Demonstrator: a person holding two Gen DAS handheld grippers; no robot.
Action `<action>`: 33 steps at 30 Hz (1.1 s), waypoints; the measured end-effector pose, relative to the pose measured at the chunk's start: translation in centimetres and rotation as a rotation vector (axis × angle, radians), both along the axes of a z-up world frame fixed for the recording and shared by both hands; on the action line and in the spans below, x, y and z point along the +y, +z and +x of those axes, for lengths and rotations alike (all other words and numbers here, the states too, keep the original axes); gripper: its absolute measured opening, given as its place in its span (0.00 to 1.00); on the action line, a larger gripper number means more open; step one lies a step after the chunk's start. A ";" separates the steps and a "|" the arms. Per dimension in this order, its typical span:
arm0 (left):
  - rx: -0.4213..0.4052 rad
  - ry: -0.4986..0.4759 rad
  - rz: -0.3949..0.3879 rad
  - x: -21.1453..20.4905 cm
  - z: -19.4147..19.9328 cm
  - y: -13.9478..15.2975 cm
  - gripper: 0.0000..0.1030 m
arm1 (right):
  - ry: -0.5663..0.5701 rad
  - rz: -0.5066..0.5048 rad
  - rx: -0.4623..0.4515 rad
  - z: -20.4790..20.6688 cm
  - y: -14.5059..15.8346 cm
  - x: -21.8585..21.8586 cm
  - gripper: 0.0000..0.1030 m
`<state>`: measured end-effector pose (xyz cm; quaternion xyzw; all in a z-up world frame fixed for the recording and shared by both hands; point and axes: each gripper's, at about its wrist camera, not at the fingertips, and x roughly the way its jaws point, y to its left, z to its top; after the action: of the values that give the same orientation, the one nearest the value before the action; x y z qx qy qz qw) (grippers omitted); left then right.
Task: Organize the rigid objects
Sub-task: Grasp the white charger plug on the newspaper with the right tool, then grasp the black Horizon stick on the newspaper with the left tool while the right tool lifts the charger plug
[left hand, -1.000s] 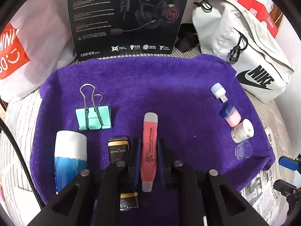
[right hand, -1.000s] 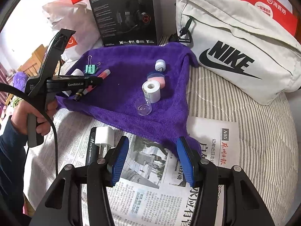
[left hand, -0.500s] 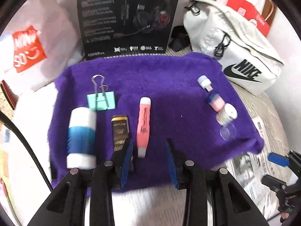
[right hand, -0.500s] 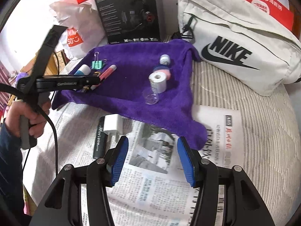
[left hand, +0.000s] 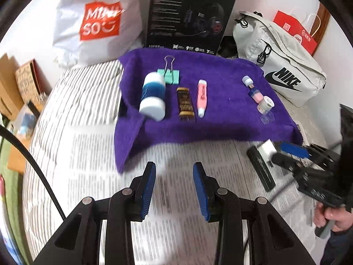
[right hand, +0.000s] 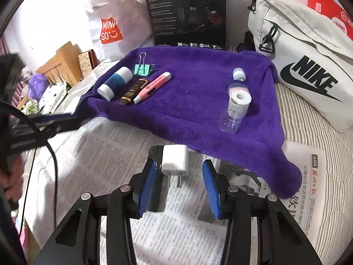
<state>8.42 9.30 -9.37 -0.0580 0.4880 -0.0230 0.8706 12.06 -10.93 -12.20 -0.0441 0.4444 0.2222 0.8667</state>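
On the purple towel (left hand: 220, 119) lie a blue-and-white bottle (left hand: 152, 97), a green binder clip (left hand: 169, 75), a brown-gold lighter (left hand: 186, 105) and a pink highlighter (left hand: 201, 98). At its right end sit several small caps and containers (left hand: 262, 101). My left gripper (left hand: 174, 185) hangs open over the newspaper in front of the towel, with nothing between its pads. My right gripper (right hand: 178, 172) straddles a white charger plug (right hand: 175, 161) on the newspaper. Its jaws are closing, with a gap still showing on the right side. A black flat item (left hand: 261, 170) lies beside the plug.
A black headset box (left hand: 189, 15), a white Miniso bag (left hand: 97, 22) and a grey Nike bag (left hand: 282, 77) stand behind the towel. Newspaper (right hand: 106, 154) covers the striped bedding in front. Wooden furniture (right hand: 61, 66) is at the left edge.
My left gripper let go of the pink highlighter, opened and drew back off the towel over the newspaper. My right gripper moved onto the white charger plug and its jaws narrowed.
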 end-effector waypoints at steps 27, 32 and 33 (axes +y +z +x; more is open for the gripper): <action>0.030 -0.002 -0.049 -0.8 -1.2 -1.5 0.32 | -0.021 -0.078 -0.023 -0.2 -0.5 -1.1 0.26; 0.036 -0.057 -0.066 -3.7 -0.2 -1.4 0.32 | -0.074 -0.065 -0.002 -1.4 0.2 -4.6 0.26; 0.037 -0.069 -0.072 -4.3 0.0 -1.3 0.32 | -0.081 -0.067 0.000 -1.7 0.2 -5.2 0.26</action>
<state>8.40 5.04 -10.70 -0.0729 0.5047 -0.0695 0.8574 10.38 -16.12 -11.98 -0.0551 0.4530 0.1719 0.8731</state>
